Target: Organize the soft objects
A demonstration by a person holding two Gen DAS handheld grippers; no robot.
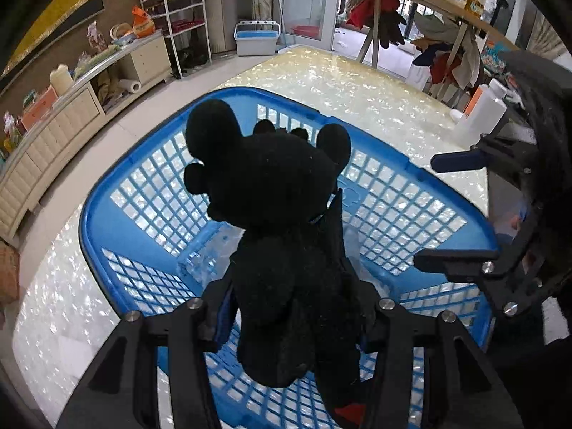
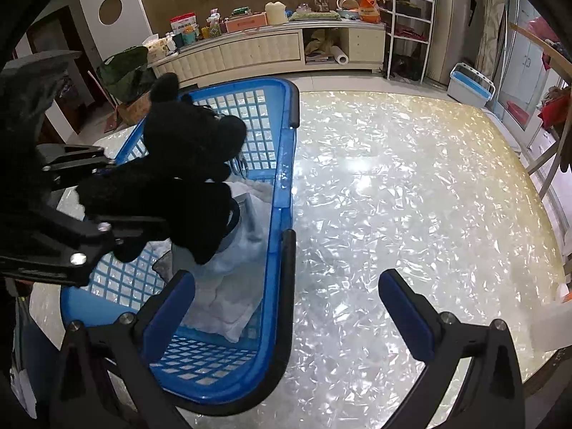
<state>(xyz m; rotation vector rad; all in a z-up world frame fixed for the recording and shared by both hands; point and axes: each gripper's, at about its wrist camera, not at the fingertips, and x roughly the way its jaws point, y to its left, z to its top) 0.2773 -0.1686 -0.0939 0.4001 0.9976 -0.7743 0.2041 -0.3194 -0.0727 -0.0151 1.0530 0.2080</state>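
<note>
My left gripper (image 1: pixel 291 318) is shut on a black plush toy (image 1: pixel 275 221) and holds it above the blue lattice basket (image 1: pixel 150 193). The toy's head points away from me. In the right wrist view the same toy (image 2: pixel 186 164) hangs over the basket (image 2: pixel 282 186), held by the left gripper (image 2: pixel 118 200) at the left. White folded cloth (image 2: pixel 228 286) lies inside the basket. My right gripper (image 2: pixel 286 307) is open and empty, its fingers straddling the basket's near right rim above the table. It shows at the right of the left wrist view (image 1: pixel 439 214).
The basket stands on a shiny pearl-patterned table (image 2: pixel 393 196). A white bottle (image 1: pixel 479 121) stands on the table's far right. A low cabinet (image 2: pixel 257 50) with clutter runs along the wall, with a wire shelf (image 2: pixel 407 28) and a blue-and-white box (image 2: pixel 472 85) on the floor.
</note>
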